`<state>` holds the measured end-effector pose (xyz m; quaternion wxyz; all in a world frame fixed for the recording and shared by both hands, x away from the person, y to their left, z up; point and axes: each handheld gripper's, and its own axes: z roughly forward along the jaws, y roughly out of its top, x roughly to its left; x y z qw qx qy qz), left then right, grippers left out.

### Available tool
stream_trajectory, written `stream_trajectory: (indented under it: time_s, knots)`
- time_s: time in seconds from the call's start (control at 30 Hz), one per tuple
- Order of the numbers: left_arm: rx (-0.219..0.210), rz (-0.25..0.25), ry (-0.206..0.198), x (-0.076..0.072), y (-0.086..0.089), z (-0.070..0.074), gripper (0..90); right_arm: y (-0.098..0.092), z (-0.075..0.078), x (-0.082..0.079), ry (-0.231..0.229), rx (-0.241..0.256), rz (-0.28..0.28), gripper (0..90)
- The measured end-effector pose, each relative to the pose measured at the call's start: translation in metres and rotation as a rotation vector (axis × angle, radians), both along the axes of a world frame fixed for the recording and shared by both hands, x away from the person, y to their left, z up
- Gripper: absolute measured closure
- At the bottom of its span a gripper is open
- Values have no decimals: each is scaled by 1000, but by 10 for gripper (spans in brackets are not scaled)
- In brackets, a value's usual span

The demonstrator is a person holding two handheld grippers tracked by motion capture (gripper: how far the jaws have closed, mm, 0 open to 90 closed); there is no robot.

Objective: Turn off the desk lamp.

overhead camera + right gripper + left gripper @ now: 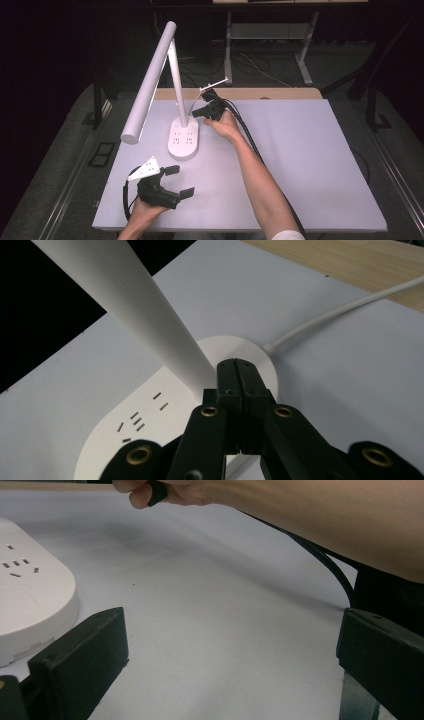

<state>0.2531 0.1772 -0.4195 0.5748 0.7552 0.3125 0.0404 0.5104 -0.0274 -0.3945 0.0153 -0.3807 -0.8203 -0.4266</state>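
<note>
A white desk lamp stands on the white table. Its oval base (pixel 182 139) has socket slots on top, and a long light bar (pixel 150 75) slants out to the left. My right gripper (pixel 197 113) is at the base's far right side, shut with nothing between its jaws. In the right gripper view, that gripper (pixel 237 371) rests its closed tips on or just above the base (pixel 150 415), right by the foot of the lamp's post (pixel 150 325). My left gripper (pixel 180 181) is near the table's front left, open and empty. From it I see the base (pixel 30 600) to the left.
The lamp's white cord (pixel 345 307) runs off the back of the base toward the wooden strip (pixel 250 93) at the table's far edge. The person's right forearm (pixel 255 175) and the black gripper cable (pixel 325 562) cross the middle of the white table (pixel 310 165).
</note>
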Motion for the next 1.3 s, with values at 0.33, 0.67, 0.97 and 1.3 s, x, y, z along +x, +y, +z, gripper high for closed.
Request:
stream_trajectory:
  time_s: [0.33,0.67,0.97,1.3]
  knots:
    - [1,-3,1,0,0,0,0,7,-17,3,30,-28,12,900]
    - [3,-9,-1,1,0,0,0,11,-26,4,61,-18,17,900]
    - [2,-8,-1,1,0,0,0,14,-29,4,65,-25,24,900]
    - [6,-13,0,1,-1,0,0,14,-29,2,55,-34,17,900]
